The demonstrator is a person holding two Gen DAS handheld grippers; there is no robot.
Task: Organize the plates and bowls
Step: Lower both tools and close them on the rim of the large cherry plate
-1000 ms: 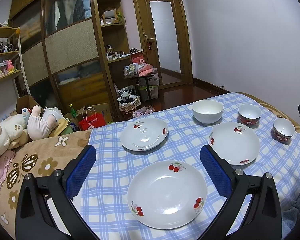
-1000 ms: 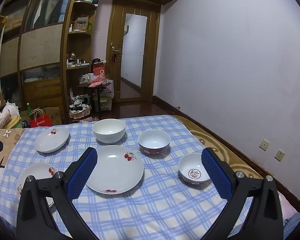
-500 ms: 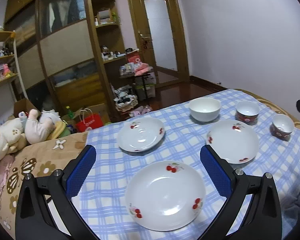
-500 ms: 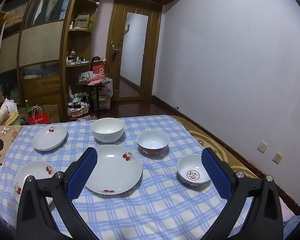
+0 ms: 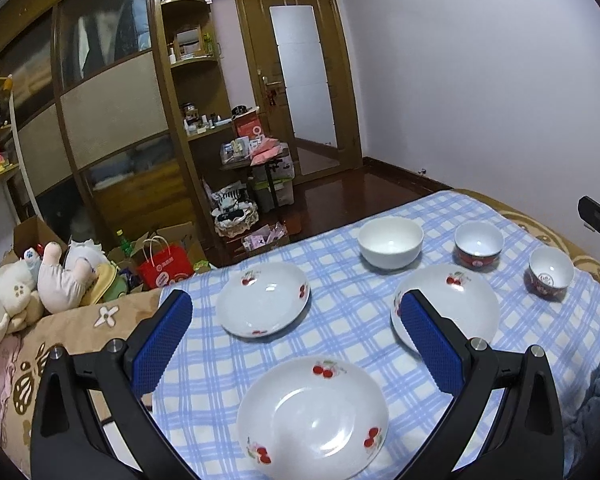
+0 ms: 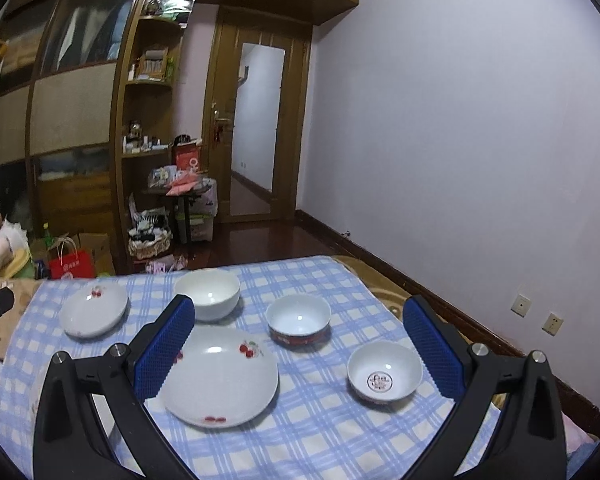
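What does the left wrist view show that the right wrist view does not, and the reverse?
Only the left wrist view shows the nearest cherry plate, lying between the open left gripper, and the stuffed toys at the left.

Only the right wrist view shows the wall sockets and the open right gripper in full.

Both show the checked cloth, the far cherry plate, the middle cherry plate, the white bowl, two red-sided bowls, the red bag and the door.
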